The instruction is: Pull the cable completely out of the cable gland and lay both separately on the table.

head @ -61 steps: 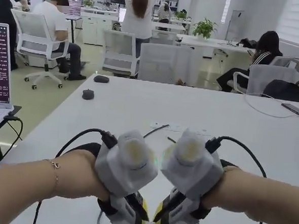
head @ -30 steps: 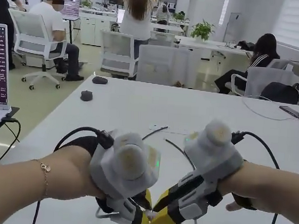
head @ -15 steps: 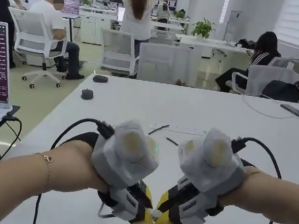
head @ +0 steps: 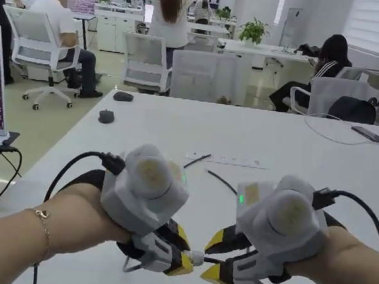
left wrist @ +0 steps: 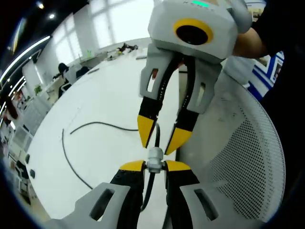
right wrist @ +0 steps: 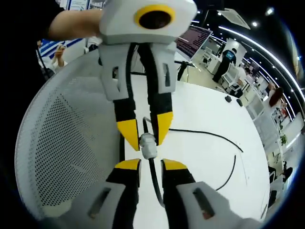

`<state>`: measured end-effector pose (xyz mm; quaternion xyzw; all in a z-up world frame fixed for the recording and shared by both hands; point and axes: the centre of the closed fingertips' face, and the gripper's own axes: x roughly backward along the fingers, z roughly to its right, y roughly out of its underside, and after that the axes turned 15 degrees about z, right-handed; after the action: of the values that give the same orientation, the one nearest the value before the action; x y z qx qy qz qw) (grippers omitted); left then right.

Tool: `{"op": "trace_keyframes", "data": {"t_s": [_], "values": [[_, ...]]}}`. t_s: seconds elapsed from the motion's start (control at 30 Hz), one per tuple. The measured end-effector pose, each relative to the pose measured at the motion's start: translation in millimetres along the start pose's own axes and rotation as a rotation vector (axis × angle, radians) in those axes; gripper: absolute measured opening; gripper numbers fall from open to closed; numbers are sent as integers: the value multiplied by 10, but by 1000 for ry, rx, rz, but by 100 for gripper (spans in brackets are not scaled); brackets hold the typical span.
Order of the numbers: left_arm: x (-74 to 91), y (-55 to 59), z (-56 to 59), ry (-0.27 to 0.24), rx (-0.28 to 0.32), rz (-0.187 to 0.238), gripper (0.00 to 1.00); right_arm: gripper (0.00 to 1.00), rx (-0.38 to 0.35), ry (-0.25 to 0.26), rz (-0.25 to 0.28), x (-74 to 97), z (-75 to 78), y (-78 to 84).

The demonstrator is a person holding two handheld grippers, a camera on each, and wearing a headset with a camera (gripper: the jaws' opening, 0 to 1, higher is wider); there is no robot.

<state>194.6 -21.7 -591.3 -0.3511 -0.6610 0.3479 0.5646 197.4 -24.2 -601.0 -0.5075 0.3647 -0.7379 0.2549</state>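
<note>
Cable [right wrist: 153,177] is threaded through the gland [left wrist: 155,160], which the left gripper [left wrist: 155,166] clamps above the table [left wrist: 105,95]; at 12 o'clock, the right gripper [left wrist: 159,143] straddles the cable, jaws apart, so pull-out and laying down both remain.

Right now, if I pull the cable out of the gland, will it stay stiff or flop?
Probably floppy: the cable is thin, and black cable on the table lies in loose curves. Likely light; its end should droop once clear of the gland.
</note>
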Motion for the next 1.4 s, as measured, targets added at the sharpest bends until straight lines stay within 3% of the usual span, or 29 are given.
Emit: {"op": "trace_keyframes", "data": {"t_s": [0.03,0.1,0.2,0.33,0.4,0.63,0.73,0.8,0.9,1.03,1.1,1.23,1.4], "values": [[2,10,-7,-21,1,-6,17,4,-3,-6,-18,12,-25,35],[5,67,26,-20,-10,-23,16,4,7,6,0,1,-46,41],[59,214,-11,-34,-42,-83,16,3,22,17,-30,33,-66,173],[117,319,-18,-37,-27,-108,16,3,-28,37,-43,114,-47,364],[156,391,-37,-39,-29,-133,16,3,-24,62,-91,197,1,528],[184,440,-37,-43,-14,-145,16,4,-102,150,-184,404,176,976],[159,394,-11,-41,-1,-134,16,10,-163,154,-242,443,164,1078],[148,377,-7,-44,-11,-138,16,19,-127,141,-238,407,145,996],[124,362,1,-45,-10,-137,16,24,-95,97,-224,305,50,790],[57,358,101,-18,-25,-151,16,33,-94,-7,-104,51,-210,329],[24,345,147,-8,-37,-152,16,28,-105,-8,-62,-45,-259,172],[-12,310,173,-4,-35,-140,16,5,-94,4,-61,-111,-275,148],[-24,320,140,-3,-3,-124,16,4,-131,45,-52,-47,-253,200]]}}
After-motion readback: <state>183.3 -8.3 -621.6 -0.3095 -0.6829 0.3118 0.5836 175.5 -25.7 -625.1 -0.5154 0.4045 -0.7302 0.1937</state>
